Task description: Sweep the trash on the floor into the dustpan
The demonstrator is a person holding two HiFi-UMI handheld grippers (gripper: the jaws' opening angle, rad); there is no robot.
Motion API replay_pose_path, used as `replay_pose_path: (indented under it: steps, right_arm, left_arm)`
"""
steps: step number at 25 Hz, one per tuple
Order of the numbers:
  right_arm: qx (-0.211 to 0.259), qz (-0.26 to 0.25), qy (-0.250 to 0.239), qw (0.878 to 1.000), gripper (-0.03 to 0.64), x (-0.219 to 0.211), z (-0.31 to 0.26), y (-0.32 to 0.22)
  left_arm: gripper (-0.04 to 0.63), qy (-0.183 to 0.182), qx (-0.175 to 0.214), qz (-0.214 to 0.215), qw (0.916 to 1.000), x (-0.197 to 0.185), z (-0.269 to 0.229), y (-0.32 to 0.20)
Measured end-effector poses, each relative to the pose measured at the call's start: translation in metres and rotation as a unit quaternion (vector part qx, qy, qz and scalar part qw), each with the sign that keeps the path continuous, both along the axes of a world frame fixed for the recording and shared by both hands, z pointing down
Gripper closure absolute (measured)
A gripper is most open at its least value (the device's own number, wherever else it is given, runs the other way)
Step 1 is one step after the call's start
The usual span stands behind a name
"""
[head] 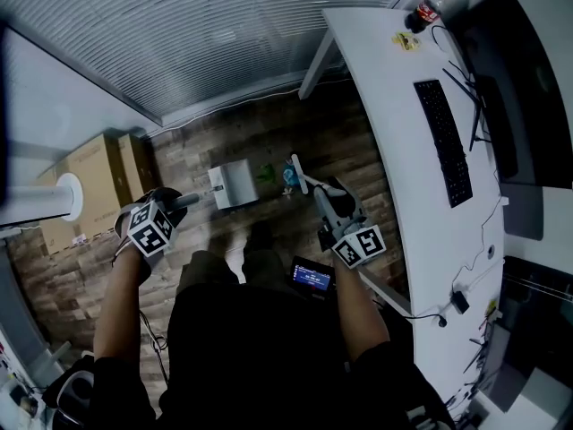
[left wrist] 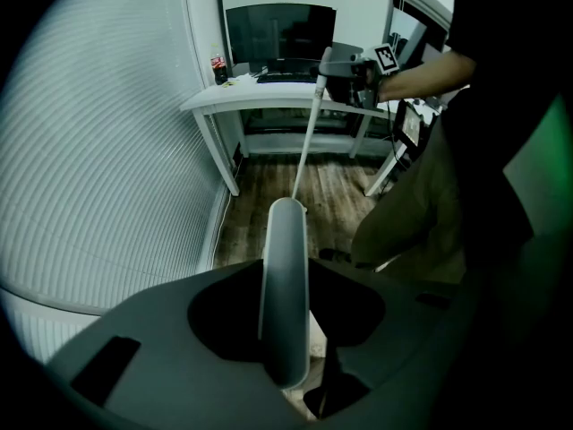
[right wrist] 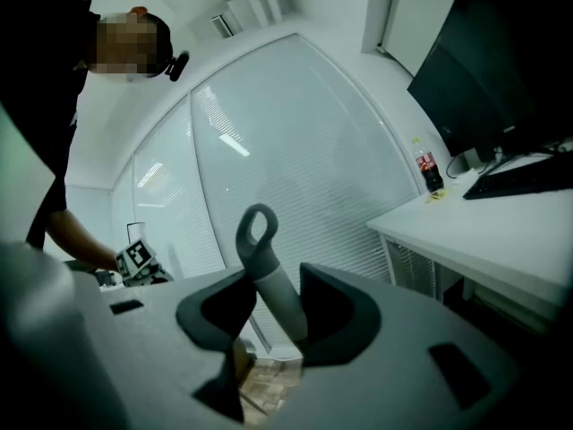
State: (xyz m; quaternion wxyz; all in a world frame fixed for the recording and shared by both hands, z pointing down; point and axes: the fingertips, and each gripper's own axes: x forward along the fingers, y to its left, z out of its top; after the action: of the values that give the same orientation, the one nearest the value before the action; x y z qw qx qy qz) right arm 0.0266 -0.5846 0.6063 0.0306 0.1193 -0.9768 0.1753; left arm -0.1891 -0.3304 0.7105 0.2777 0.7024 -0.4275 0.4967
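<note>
The wooden floor [head: 269, 131] carries trash [head: 266, 176], a dustpan [head: 235, 184] and cardboard boxes [head: 94, 179].

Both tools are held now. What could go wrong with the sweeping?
1. The right gripper clamps the grey loop-ended broom handle near its top, so the far end may swing wide and knock the small green scrap away.
2. The white dustpan is steered only through a long pale handle in the left gripper; a hard push could slide it.
</note>
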Motion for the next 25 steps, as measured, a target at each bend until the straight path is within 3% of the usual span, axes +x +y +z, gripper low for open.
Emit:
replay_pose_path:
  steps: [12, 18, 25]
  right_arm:
    - [-0.053, 0.159, -0.047, 0.985, 0.468, -0.043, -0.008, 0.0]
    - [-0.056, 0.14, -0.061, 0.987, 0.465, -0.092, -0.009, 0.042]
    - [-0.084, 0.132, -0.089, 0.984, 0.465, -0.115, -0.012, 0.065]
  left_arm:
    - [0.485, 0.047, 0.007, 0.033, 0.9983, -0.002, 0.002, 0.001]
    - [0.488, 0.072, 0.017, 0.037, 0.9966, -0.003, 0.001, 0.004]
    - [0.488, 0.078, 0.02, 0.053, 0.9953, -0.002, 0.002, 0.012]
